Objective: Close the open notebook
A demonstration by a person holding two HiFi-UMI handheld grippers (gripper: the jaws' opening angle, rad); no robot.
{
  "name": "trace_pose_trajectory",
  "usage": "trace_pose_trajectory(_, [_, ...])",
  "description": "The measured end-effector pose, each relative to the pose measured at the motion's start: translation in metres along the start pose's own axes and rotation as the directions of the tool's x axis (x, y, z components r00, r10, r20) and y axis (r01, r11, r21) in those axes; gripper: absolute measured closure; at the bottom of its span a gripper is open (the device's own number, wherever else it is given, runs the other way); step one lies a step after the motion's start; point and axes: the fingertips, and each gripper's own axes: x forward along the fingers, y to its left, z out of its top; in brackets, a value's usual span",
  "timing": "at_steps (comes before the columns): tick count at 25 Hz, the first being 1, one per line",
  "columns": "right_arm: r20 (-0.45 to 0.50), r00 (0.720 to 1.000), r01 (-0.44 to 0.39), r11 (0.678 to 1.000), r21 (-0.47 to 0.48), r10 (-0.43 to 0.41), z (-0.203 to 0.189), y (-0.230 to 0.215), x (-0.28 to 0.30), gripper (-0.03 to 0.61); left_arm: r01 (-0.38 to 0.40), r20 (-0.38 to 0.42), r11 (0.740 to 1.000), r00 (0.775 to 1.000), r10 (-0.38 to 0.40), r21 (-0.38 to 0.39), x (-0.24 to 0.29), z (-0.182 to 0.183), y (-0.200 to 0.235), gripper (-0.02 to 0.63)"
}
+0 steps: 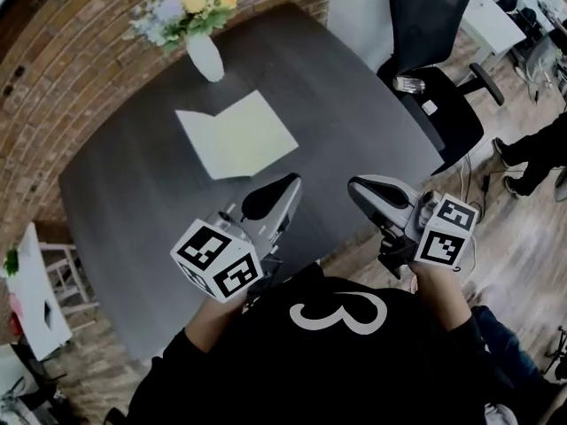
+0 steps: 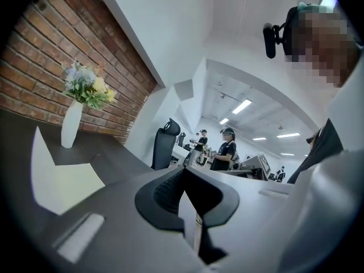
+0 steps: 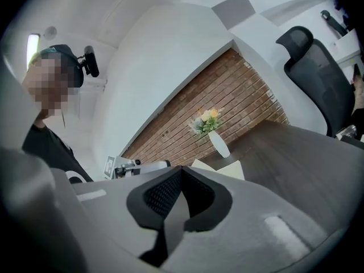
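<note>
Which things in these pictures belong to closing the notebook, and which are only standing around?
For the job:
open notebook, lying on the table
left gripper, shut, empty
right gripper, shut, empty

Just standing about:
white vase of flowers, beyond the notebook
black office chair, beside the table

A white vase of flowers stands on the dark table well ahead of the jaws; black office chair to their right.

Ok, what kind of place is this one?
Probably an open-plan office: a dark table by a brick wall, an office chair beside it, and people standing under strip lights beyond.
</note>
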Motion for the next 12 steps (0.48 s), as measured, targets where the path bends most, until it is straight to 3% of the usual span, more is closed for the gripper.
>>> trace_pose_trajectory(4, [-0.040,0.998,-0.044,0.999,0.005,0.044,0.010,-0.008,0.036,0.577,-0.043,0.016,0.998,0.999,0.044,-0.035,-0.008,0.011,0.036,0.597])
trace_pose_trajectory(8, [-0.057,0.987,-0.151,0.988,-0.042,0.149,0.017,0.002,0.067,0.577,-0.092,0.059,0.995,0.994,0.094,-0.050,-0.021,0.022,0.071,0.597])
trace_pose_trajectory(12, [-0.110,0.983,-0.152,0.988,-0.006,0.150,0.015,-0.008,0.086,0.577,-0.177,0.114,0.982,0.976,0.183,-0.060,-0.042,0.031,0.096,0.597])
